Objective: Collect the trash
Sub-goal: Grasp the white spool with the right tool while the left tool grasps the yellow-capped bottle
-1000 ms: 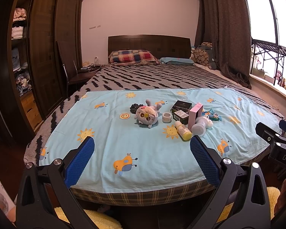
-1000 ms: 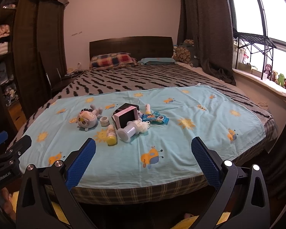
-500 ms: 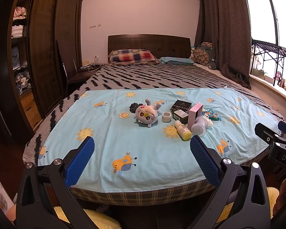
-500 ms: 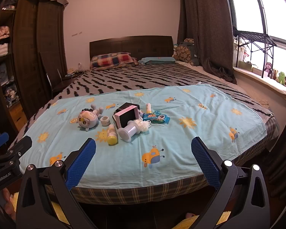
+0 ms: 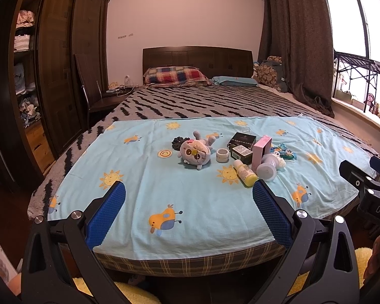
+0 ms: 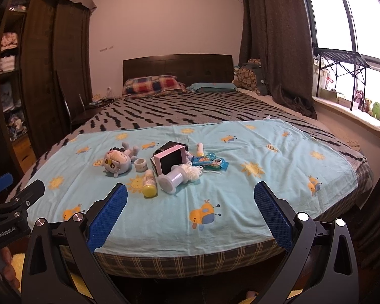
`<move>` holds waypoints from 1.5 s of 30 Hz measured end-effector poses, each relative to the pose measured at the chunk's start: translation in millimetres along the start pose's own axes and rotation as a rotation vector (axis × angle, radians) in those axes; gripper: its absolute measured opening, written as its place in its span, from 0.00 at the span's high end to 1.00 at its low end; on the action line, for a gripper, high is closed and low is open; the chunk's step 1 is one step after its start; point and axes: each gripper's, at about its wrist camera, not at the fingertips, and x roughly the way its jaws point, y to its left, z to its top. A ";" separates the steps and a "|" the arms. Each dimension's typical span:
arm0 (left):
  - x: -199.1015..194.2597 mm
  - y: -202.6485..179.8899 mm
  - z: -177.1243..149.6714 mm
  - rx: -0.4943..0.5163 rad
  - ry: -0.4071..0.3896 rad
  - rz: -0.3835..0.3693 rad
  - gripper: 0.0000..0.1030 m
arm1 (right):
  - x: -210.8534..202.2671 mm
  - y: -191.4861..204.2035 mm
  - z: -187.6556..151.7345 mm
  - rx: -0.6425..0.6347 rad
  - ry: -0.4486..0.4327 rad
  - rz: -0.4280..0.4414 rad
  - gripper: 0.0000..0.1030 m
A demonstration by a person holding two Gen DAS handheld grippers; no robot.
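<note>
A cluster of items lies mid-bed on a light blue sheet [image 5: 190,202]: a grey plush toy [image 5: 196,152], a white tape roll [image 5: 223,155], black boxes [image 5: 242,140], a pink box [image 5: 261,152], a yellow-capped bottle [image 5: 245,172], a white spool [image 5: 267,168] and a blue wrapper [image 5: 286,152]. The right wrist view shows the plush [image 6: 119,163], pink box [image 6: 171,160], bottle [image 6: 149,183], spool [image 6: 176,178] and wrapper [image 6: 209,163]. My left gripper [image 5: 188,211] and right gripper [image 6: 190,211] are open and empty, held off the bed's near edge.
A dark wardrobe [image 5: 63,63] and a chair [image 5: 93,101] stand left of the bed. Pillows [image 5: 174,76] lie at the headboard. Curtains [image 6: 273,50] and a windowsill with toys [image 6: 367,106] are on the right. A yellow fluffy thing [image 5: 136,293] lies on the floor below.
Both grippers have drifted slightly nearer the bed. Both stay open and empty.
</note>
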 end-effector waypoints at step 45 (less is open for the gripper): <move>143.9 -25.9 -24.3 0.061 0.255 -0.185 0.14 | 235.7 14.8 -10.2 0.158 0.400 0.162 0.47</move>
